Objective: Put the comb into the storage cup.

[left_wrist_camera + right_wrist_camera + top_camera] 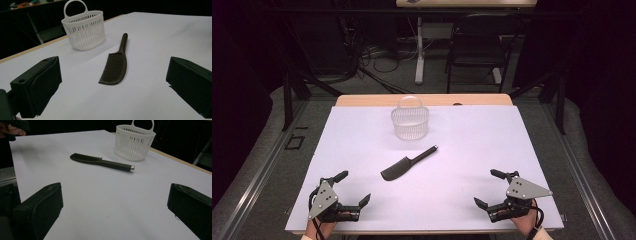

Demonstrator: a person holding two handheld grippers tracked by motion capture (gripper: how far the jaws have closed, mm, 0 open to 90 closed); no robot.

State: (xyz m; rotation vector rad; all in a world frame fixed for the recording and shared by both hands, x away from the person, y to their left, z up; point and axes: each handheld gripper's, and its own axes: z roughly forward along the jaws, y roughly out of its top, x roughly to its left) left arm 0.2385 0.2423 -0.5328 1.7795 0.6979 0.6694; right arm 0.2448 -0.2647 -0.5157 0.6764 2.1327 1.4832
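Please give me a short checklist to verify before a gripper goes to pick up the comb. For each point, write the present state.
1. Left gripper open and holding nothing: ok, jaws wide apart.
2. Right gripper open and holding nothing: ok, jaws wide apart.
3. Comb lies free on the table, touched by nothing: ok.
4. Comb handle is reachable and not blocked: ok, it points toward the basket but stays apart from it.
5. Basket stands upright with its opening up: ok.
6. Basket is empty inside: cannot tell, its bottom does not show clearly.
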